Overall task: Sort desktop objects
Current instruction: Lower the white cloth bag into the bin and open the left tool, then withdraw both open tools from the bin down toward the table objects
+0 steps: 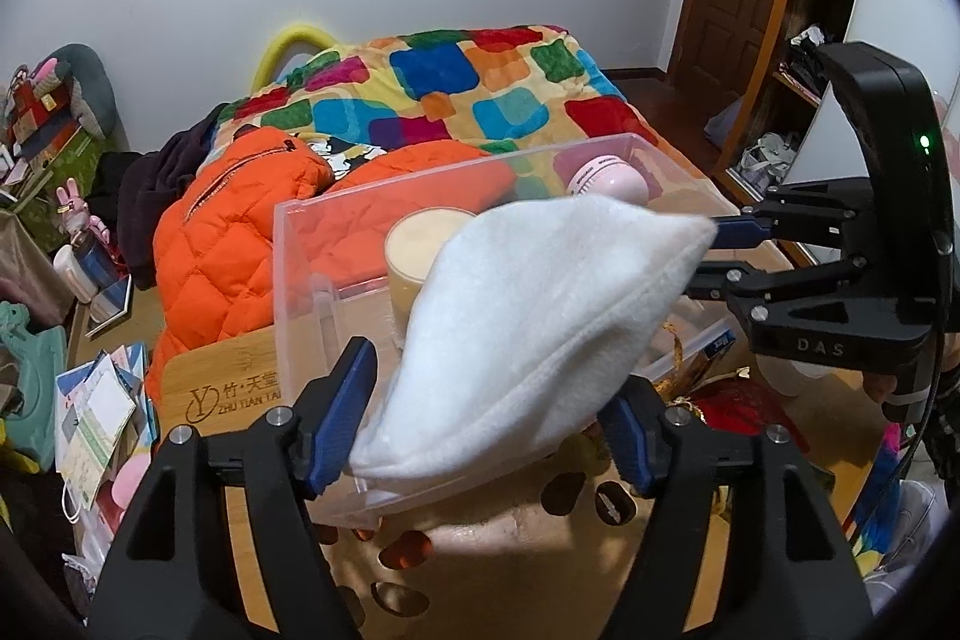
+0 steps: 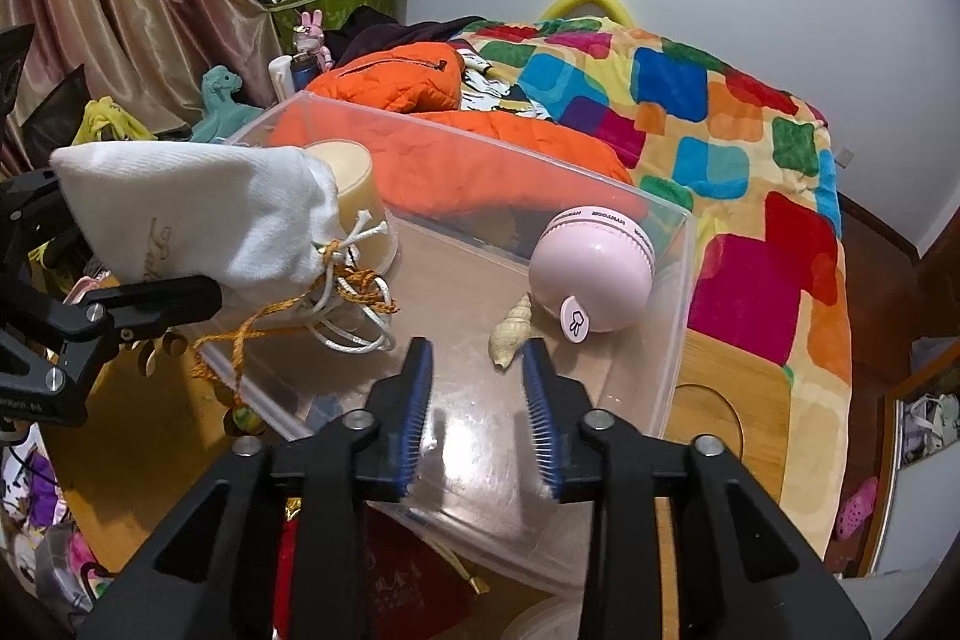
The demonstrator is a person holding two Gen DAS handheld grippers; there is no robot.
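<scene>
My left gripper [image 1: 486, 418] is shut on a white drawstring pouch [image 1: 540, 328] and holds it above the near edge of the clear plastic box [image 1: 288, 232]. In the right wrist view the pouch [image 2: 198, 214] hangs at the left, its cords trailing over the box rim. The box [image 2: 672, 340] holds a cream cup [image 2: 354, 196], a pink round gadget [image 2: 591, 274] and a seashell [image 2: 510, 331]. My right gripper [image 2: 477, 394] is open and empty, over the box's near side. It also shows at the right of the left wrist view [image 1: 720, 250].
The box stands on a bamboo table [image 2: 720, 400] beside a bed with a colourful blanket [image 2: 720, 112] and an orange jacket [image 1: 228, 220]. A red pouch [image 2: 408, 580] lies under the box's near edge. Clutter fills the floor at the left [image 1: 96, 400].
</scene>
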